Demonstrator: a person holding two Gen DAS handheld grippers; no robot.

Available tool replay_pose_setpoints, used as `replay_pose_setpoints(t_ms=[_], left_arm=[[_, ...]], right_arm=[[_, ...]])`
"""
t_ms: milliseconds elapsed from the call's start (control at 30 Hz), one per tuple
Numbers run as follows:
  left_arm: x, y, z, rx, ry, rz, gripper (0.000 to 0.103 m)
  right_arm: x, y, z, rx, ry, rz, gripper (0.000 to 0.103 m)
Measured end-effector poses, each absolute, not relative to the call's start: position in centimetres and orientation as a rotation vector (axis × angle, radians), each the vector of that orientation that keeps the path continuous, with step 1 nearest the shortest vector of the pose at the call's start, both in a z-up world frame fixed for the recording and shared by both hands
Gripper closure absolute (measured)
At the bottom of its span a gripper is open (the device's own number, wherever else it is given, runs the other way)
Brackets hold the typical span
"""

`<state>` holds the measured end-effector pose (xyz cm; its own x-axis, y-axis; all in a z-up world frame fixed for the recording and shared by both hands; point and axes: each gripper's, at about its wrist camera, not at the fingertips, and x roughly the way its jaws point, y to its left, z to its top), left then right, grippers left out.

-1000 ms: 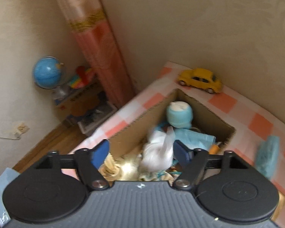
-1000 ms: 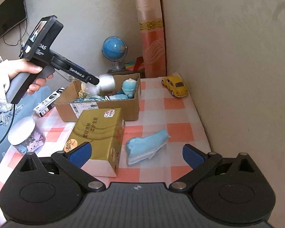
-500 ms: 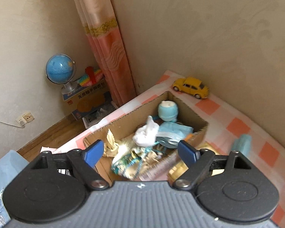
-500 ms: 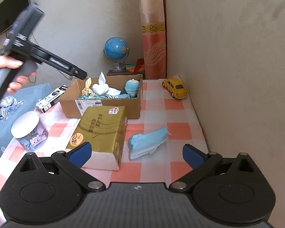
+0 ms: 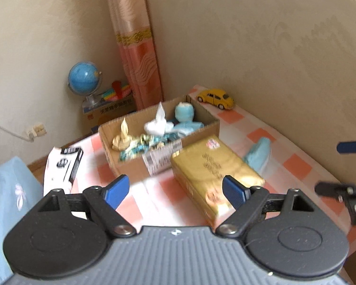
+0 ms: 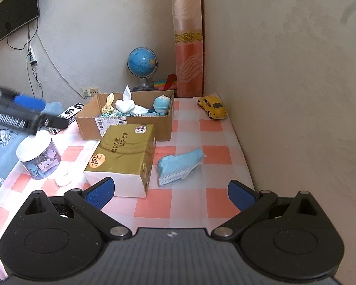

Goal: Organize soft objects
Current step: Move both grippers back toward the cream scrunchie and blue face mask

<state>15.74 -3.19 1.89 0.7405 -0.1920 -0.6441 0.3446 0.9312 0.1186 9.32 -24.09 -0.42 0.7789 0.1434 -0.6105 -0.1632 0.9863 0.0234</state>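
Observation:
An open cardboard box (image 6: 127,128) (image 5: 130,166) stands at the back of the checked table. It holds a white cloth (image 6: 125,104) (image 5: 157,124), a light blue plush (image 6: 162,104) (image 5: 184,112), a cream item and other soft things. A light blue stack of face masks (image 6: 179,166) (image 5: 258,153) lies on the table to the right of a gold tissue pack (image 6: 123,152) (image 5: 213,171). My left gripper (image 5: 175,190) is open and empty, back from the box. My right gripper (image 6: 170,191) is open and empty, just short of the masks.
A yellow toy car (image 6: 212,106) sits by the wall at the back right. A clear jar with a white lid (image 6: 39,154) and a small white item (image 6: 64,178) are at the left. A black-and-white packet (image 5: 64,166) lies left of the box. A globe (image 6: 142,63) stands behind.
My left gripper let go of the white cloth into the box, then pulled back and away to the left. The right gripper barely moved.

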Motion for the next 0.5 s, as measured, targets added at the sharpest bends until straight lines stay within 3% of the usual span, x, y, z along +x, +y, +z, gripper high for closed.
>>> replay_pose_setpoints(t_ms=[500], left_arm=[[13.7, -1.4, -7.3, 0.100, 0.769, -0.139, 0.020]], right_arm=[[11.7, -24.4, -5.2, -0.086, 0.783, 0.137, 0.000]])
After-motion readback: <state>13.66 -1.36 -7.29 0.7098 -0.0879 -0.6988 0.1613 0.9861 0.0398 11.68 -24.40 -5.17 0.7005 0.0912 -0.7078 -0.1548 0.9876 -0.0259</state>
